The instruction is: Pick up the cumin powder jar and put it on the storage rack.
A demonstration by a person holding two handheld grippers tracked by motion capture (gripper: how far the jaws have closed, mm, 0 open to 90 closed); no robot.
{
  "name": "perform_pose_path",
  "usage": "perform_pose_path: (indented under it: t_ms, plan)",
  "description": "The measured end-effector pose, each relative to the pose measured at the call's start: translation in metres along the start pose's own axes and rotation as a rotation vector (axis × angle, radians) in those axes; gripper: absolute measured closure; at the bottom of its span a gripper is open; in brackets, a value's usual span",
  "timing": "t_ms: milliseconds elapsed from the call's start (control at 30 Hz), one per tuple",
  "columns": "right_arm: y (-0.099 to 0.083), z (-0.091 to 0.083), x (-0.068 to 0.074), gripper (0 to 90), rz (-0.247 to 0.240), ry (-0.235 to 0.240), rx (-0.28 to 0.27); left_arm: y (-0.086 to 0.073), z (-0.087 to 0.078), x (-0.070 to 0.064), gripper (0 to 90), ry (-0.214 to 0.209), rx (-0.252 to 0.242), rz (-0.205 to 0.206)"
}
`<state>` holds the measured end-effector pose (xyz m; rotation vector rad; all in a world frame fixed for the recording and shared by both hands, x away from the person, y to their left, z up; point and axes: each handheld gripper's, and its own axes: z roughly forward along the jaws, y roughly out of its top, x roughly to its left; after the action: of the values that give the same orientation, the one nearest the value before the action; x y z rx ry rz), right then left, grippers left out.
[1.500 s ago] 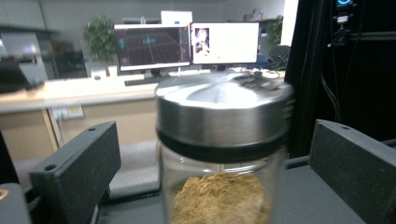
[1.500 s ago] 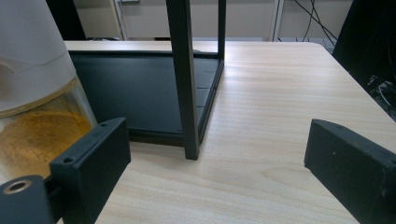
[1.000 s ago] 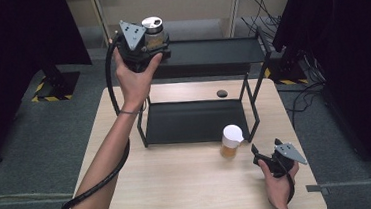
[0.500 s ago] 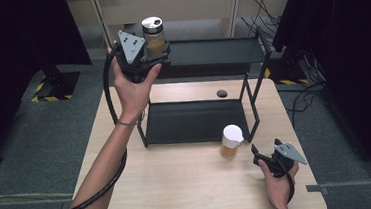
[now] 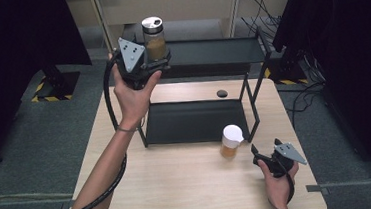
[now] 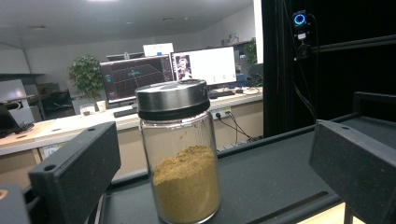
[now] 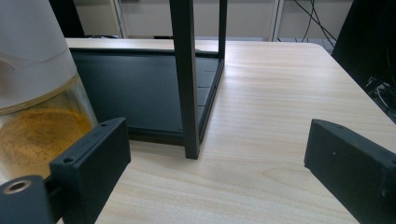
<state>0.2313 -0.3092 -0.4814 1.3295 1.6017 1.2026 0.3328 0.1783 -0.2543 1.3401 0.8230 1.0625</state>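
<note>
A glass jar of brown powder with a silver lid (image 5: 154,36) (image 6: 180,154) stands upright at the left end of the black rack's top shelf (image 5: 214,52) (image 6: 280,182). My left gripper (image 5: 156,62) (image 6: 217,177) is raised just in front of it, open, with the jaws wide on either side and not touching the glass. A second jar with a white lid and orange powder (image 5: 230,141) (image 7: 37,102) stands on the table by the rack's front right post (image 7: 187,79). My right gripper (image 5: 266,151) (image 7: 224,172) rests open to the right of it, holding nothing.
The rack's lower tray (image 5: 195,121) lies on the wooden table (image 5: 180,190). A small dark round object (image 5: 221,93) sits on the table behind the tray. Beyond the rack are a desk with monitors (image 6: 163,70) and dark curtains.
My left gripper has drawn back and down from the silver-lidded jar, which stays on the top shelf. The right gripper and the white-lidded jar have not moved.
</note>
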Motion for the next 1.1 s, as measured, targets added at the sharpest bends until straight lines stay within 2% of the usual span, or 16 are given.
perform_pose_path:
  t_ms: [433, 567, 1100]
  plan:
    - [0.000, 0.000, 0.000, 7.1, -0.003, -0.001, -0.001, -0.018, -0.014, 0.002, 1.3, -0.014, -0.008, -0.013]
    - [0.000, 0.000, 0.000, 7.2, -0.006, -0.002, -0.001, -0.028, -0.021, 0.005, 1.3, -0.010, -0.013, -0.021]
    - [0.000, 0.000, 0.000, 7.2, -0.006, -0.002, 0.000, -0.050, -0.040, 0.007, 1.3, -0.020, -0.003, -0.016]
